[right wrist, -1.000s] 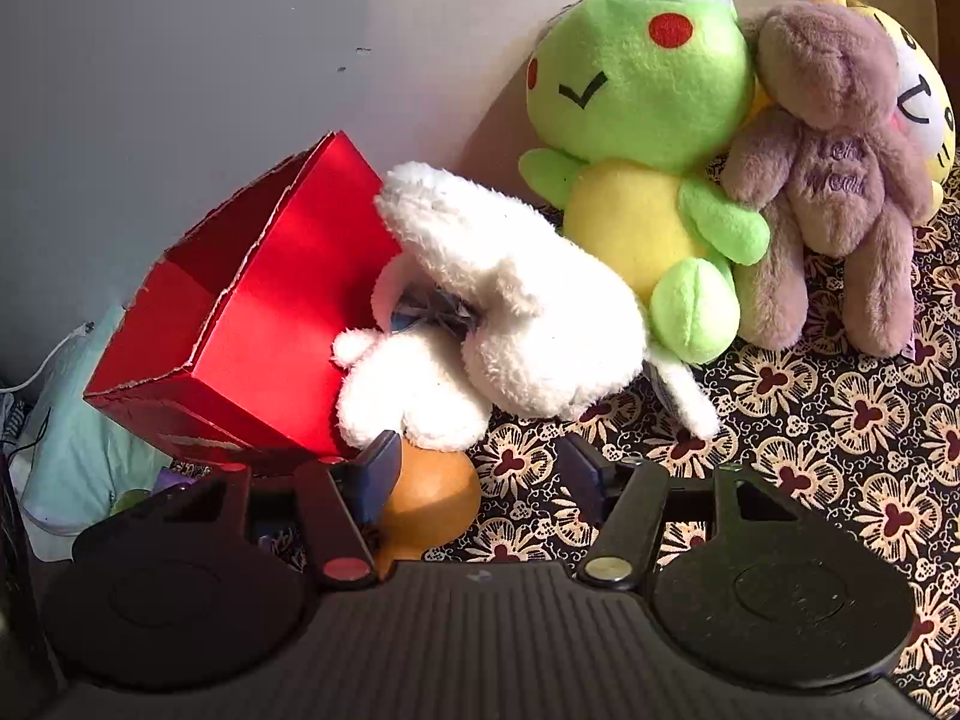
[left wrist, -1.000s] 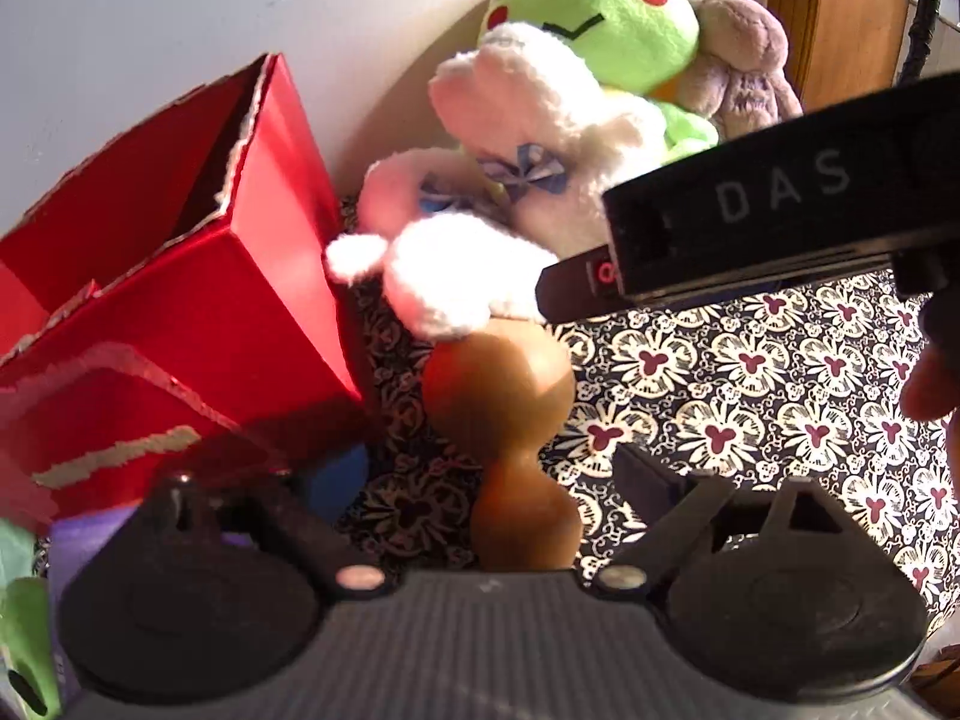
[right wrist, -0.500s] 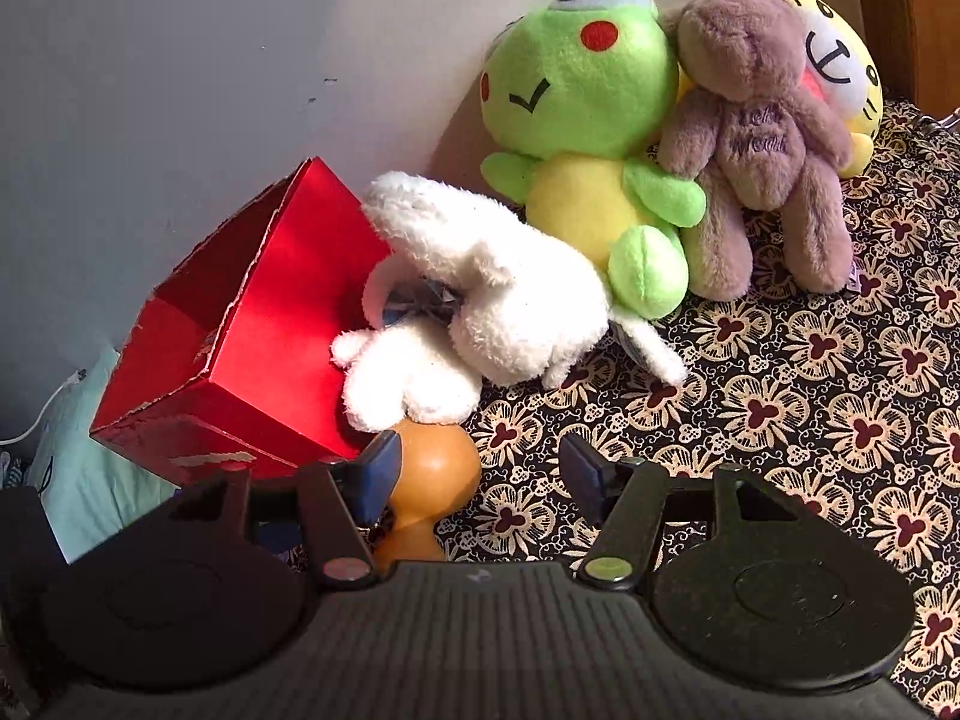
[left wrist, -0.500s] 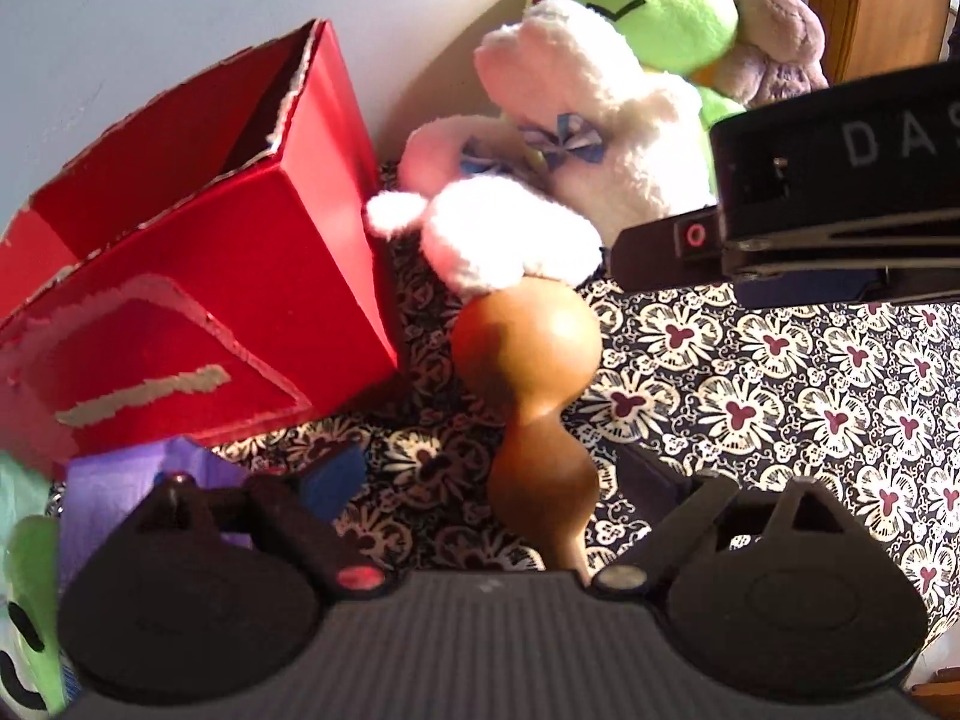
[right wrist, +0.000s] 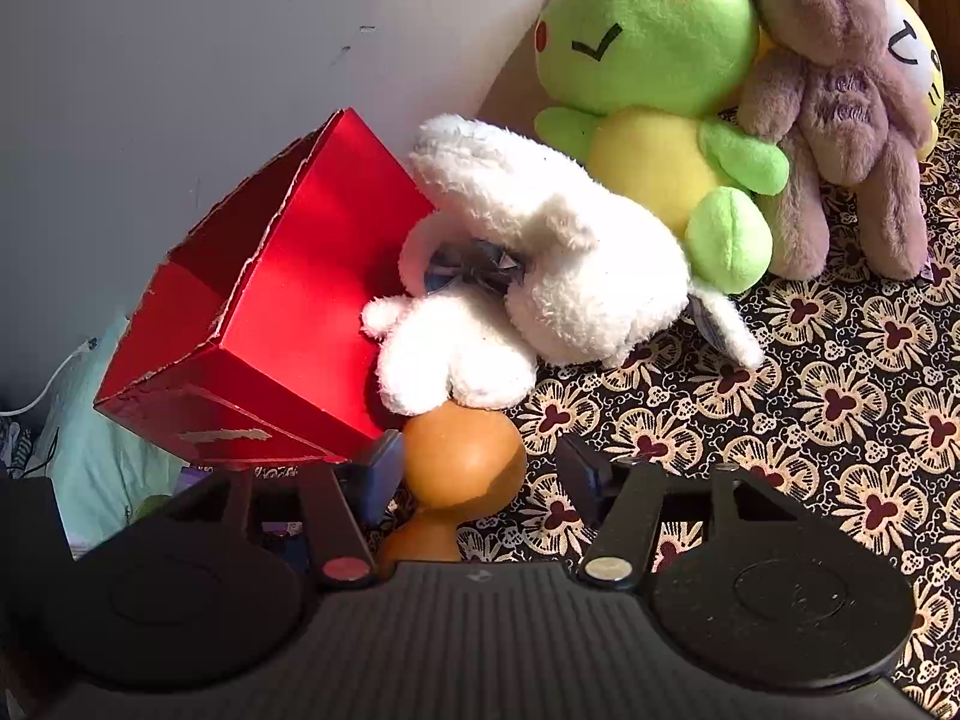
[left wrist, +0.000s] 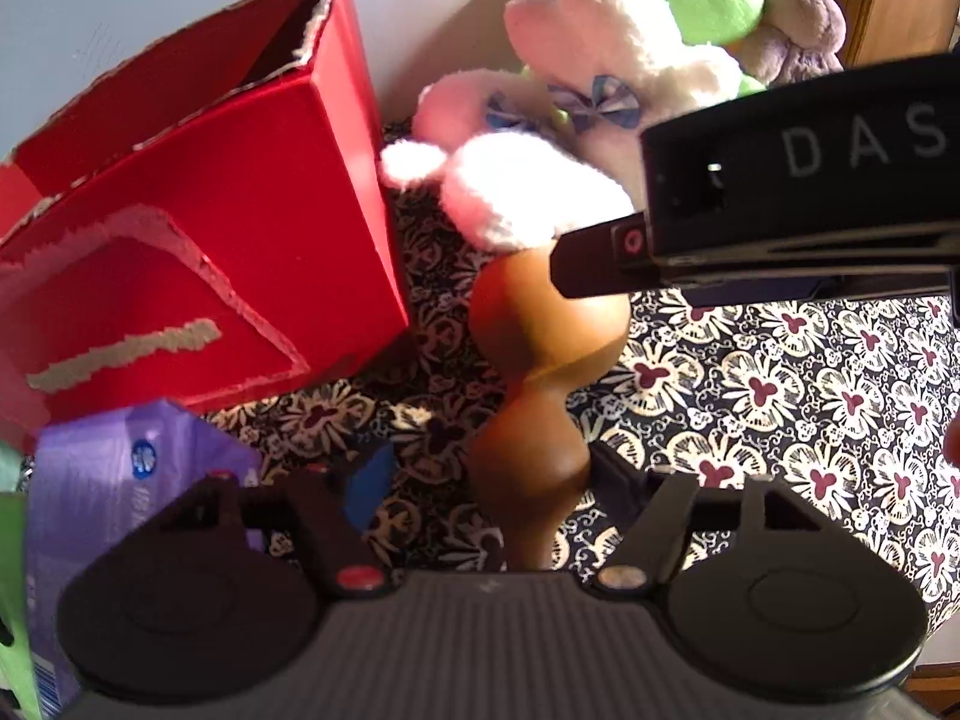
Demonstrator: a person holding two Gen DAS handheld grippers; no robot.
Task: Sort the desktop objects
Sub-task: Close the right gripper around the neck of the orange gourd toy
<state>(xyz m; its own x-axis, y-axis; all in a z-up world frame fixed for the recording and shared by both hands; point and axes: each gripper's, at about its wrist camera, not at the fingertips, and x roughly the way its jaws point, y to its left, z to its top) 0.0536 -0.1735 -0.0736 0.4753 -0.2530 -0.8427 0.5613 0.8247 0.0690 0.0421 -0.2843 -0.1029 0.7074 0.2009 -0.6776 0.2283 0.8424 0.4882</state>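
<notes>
A: Left tool (left wrist: 486, 480)?
B: Level, low over the counter (left wrist: 780, 372), jaws wide; the gourd (left wrist: 540, 360) lies between them, ungripped.
A: Right tool (right wrist: 480, 468)?
B: Wide too, gourd near its left finger. White plush (right wrist: 528, 276) touches the gourd's far end; red box (right wrist: 288, 300) leans beside it.

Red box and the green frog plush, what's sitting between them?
The white plush bunny, slumped against the red box and reaching the green frog plush; clearest in the right wrist view.
</notes>
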